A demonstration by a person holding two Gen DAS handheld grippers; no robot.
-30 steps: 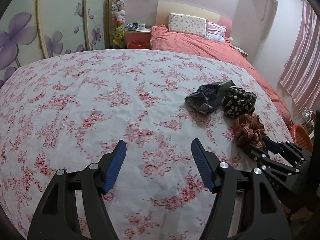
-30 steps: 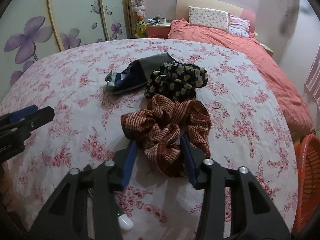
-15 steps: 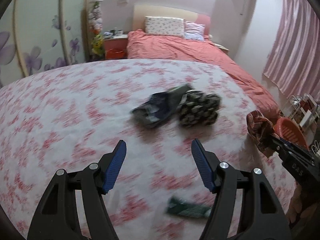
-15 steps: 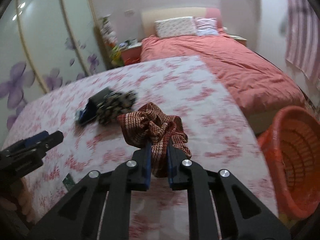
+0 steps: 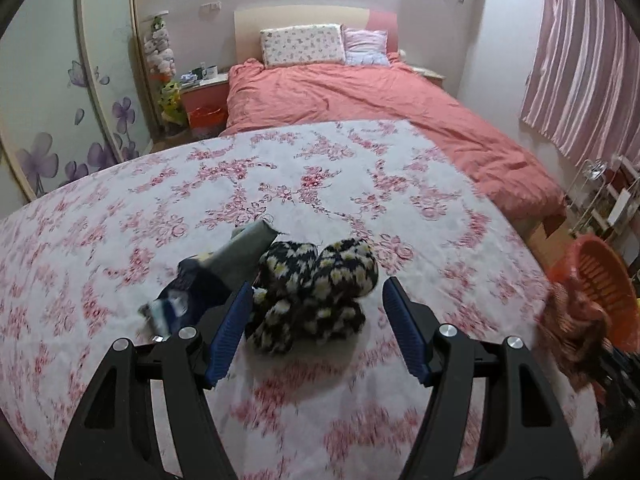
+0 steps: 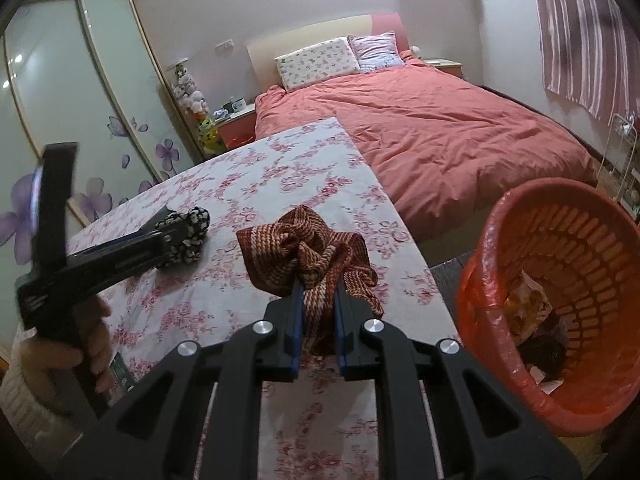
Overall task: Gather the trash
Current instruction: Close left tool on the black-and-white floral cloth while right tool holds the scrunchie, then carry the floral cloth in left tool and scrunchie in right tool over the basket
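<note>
My right gripper (image 6: 317, 312) is shut on a red-brown striped scrunchie (image 6: 308, 248) and holds it above the floral table's right edge, left of the orange basket (image 6: 560, 400). The scrunchie also shows in the left wrist view (image 5: 572, 332). My left gripper (image 5: 318, 320) is open, its fingers on either side of a black scrunchie with daisies (image 5: 316, 292). A dark crumpled wrapper (image 5: 216, 276) lies against that scrunchie's left side.
The table (image 5: 280, 184) has a pink floral cloth. The orange basket (image 5: 600, 280) with a red liner stands on the floor at the table's right and holds some trash. A bed with a coral duvet (image 6: 440, 120) is behind. A small green packet (image 6: 120, 372) lies near the table's front edge.
My right gripper closed on the striped scrunchie, lifted it and carried it right toward the basket. My left gripper moved forward to straddle the daisy scrunchie.
</note>
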